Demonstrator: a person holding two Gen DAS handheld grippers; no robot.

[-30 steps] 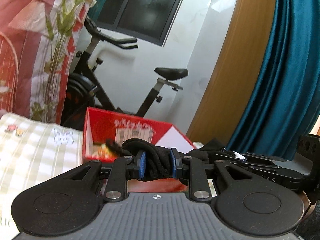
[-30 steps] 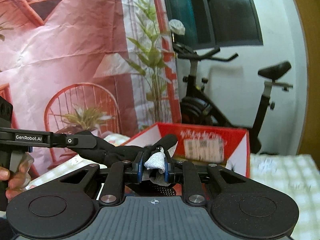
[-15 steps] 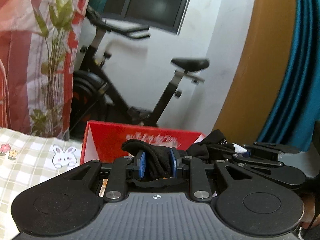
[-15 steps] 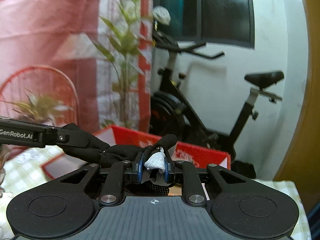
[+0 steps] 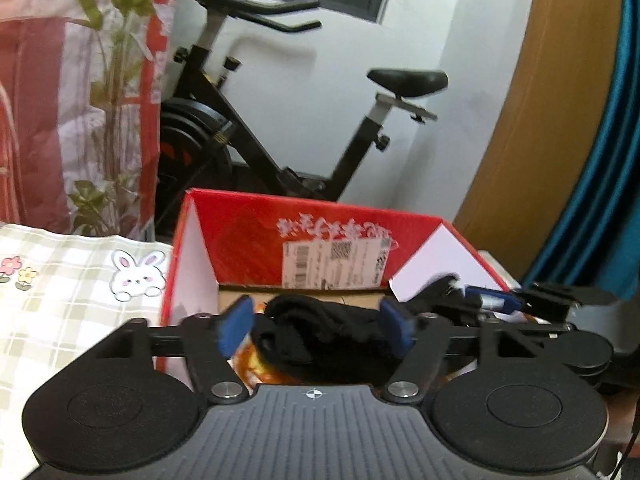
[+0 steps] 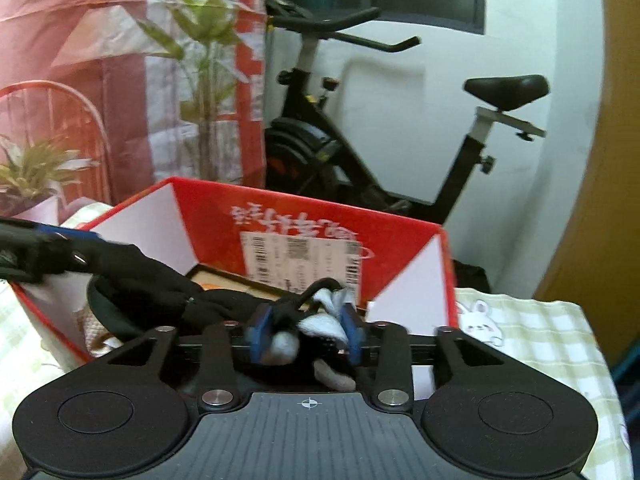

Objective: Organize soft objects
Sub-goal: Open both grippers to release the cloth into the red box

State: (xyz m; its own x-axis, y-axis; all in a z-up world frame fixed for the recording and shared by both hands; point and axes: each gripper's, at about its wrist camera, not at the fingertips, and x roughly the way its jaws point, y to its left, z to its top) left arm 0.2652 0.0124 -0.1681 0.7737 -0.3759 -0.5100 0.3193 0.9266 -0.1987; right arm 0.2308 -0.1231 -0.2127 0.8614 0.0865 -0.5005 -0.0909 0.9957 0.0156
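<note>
Two grippers of yours hang over the open red cardboard box [image 5: 320, 236], low centre of both views. Your left gripper [image 5: 316, 326] has just been opening; its blue pads stand wide, the black knitted glove [image 5: 320, 332] loose between them, over the box. Your right gripper [image 6: 306, 334] has also been opening, partly spread, the glove's white-tipped end [image 6: 324, 326] between its pads; contact unclear.

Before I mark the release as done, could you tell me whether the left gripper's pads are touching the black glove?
Cannot tell. In the left wrist view the left gripper, whose jaws have just been opening, stands wide around the black glove, but motion blur hides any gap at the pads.
</note>
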